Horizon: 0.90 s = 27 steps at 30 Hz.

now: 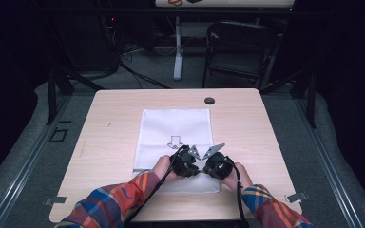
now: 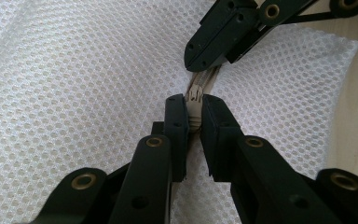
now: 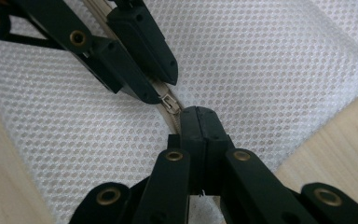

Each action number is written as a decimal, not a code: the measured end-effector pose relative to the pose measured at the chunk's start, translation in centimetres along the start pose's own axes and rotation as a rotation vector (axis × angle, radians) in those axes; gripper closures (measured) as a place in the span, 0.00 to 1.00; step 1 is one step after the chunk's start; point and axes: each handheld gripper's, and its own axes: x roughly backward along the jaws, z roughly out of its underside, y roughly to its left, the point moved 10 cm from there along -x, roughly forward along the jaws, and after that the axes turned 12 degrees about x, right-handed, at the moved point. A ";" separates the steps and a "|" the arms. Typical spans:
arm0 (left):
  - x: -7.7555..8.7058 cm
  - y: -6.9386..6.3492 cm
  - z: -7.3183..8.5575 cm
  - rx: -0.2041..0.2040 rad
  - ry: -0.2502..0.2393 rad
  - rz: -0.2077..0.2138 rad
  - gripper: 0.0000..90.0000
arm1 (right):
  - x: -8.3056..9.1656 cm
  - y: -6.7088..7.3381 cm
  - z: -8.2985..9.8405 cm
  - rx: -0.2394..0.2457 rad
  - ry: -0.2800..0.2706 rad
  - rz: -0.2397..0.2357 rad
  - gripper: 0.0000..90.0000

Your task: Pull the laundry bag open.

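A white mesh bag (image 1: 176,126) lies flat on the wooden table (image 1: 109,128), with a beige zipper (image 2: 196,84) along its near end. My left gripper (image 2: 193,100) is shut on the zipper at its metal slider (image 3: 168,100), which pokes out between the jaw tips. My right gripper (image 3: 198,112) is shut on the zipper tape just beyond the slider, tip to tip with the left gripper (image 3: 165,81). In the high view the left gripper (image 1: 185,159) and right gripper (image 1: 216,161) meet over the bag's near part, each held in a hand with a plaid sleeve.
An arrow outline (image 1: 174,141) is printed on the bag. A dark grommet hole (image 1: 209,100) sits near the table's far edge. A black chair (image 1: 240,47) and a white table leg (image 1: 177,47) stand beyond. Bare wood shows left and right of the bag.
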 end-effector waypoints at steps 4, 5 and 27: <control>0.0 0.0 0.0 -0.008 0.001 -0.011 0.90 | 0.0 0.0 0.0 0.007 -0.010 0.002 1.00; 0.1 0.1 0.1 -0.012 0.012 -0.013 0.91 | -0.1 0.1 -0.1 -0.007 -0.030 0.003 1.00; 1.4 1.2 1.2 -0.006 0.031 0.002 0.91 | 0.2 -0.4 0.5 -0.038 -0.021 -0.020 1.00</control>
